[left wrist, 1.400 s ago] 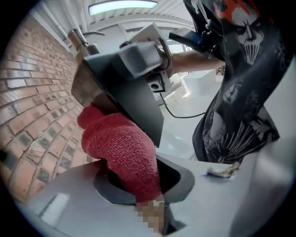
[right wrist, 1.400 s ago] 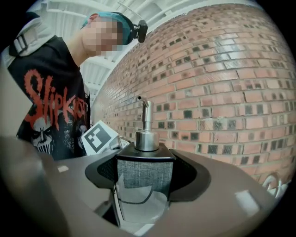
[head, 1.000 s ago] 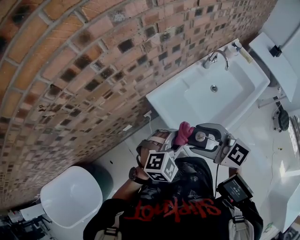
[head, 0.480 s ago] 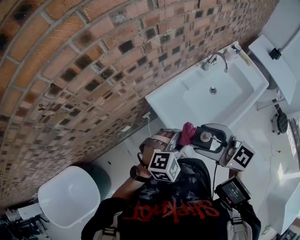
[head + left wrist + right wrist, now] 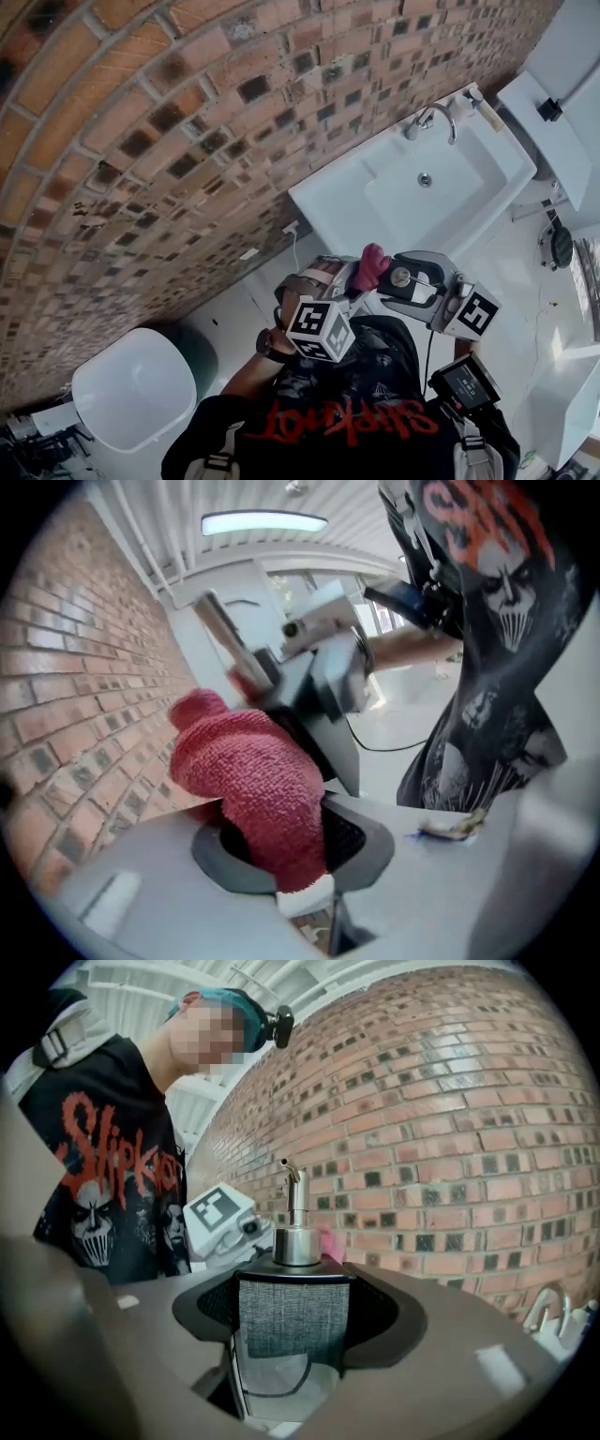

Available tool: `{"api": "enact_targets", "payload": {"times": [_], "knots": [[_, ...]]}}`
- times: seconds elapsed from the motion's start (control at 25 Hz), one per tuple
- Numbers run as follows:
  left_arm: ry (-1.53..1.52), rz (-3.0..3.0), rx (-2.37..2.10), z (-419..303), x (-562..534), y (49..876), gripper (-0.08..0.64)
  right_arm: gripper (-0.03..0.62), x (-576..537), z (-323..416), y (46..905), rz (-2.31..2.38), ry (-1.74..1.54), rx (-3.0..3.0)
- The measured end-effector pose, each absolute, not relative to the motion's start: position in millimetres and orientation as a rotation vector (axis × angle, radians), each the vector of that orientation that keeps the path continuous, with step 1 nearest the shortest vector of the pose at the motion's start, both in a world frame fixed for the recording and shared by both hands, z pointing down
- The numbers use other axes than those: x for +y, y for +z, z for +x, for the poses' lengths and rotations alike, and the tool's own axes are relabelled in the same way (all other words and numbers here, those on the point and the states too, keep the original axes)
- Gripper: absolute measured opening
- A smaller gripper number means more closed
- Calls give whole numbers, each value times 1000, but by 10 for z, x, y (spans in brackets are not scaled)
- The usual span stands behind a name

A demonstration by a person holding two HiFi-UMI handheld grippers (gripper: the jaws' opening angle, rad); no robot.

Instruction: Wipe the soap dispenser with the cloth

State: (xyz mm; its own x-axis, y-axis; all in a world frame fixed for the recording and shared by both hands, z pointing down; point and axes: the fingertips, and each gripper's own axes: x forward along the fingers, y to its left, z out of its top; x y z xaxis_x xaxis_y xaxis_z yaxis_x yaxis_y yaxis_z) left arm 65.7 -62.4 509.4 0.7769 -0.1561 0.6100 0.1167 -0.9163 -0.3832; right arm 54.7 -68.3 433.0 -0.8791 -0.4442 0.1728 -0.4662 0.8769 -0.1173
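My right gripper (image 5: 410,284) is shut on the soap dispenser (image 5: 291,1321), a grey fabric-textured bottle with a silver pump (image 5: 294,1218); its pump top (image 5: 401,277) shows in the head view. My left gripper (image 5: 353,281) is shut on a bunched red cloth (image 5: 260,780). The cloth (image 5: 371,264) sits right beside the dispenser's upper part, in front of my chest. From the right gripper view only a pink edge of the cloth (image 5: 329,1241) peeks out behind the pump, with the left gripper's marker cube (image 5: 220,1219) to its left.
A white sink (image 5: 487,192) with a chrome faucet (image 5: 429,117) stands ahead against the brick wall (image 5: 187,122). A white toilet (image 5: 136,389) is at lower left. A white cabinet (image 5: 562,103) stands at the right. A cable hangs below the sink.
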Motion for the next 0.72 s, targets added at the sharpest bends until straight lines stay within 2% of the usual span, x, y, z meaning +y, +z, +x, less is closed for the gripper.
{"api": "enact_targets", "payload": {"times": [0.24,0.52,0.72], "knots": [[-251,-3096,222,188,-944,4292,89,302,-818,418,4793,639,290,-2891],[-164,-3270,710,-583,-1053,4513,91,302,-1897,549,5844,797,370,-2820],[-252,-3245,1106,-845,-946,4741,91,302,-2696,481,6810,896,463,-2724]]}}
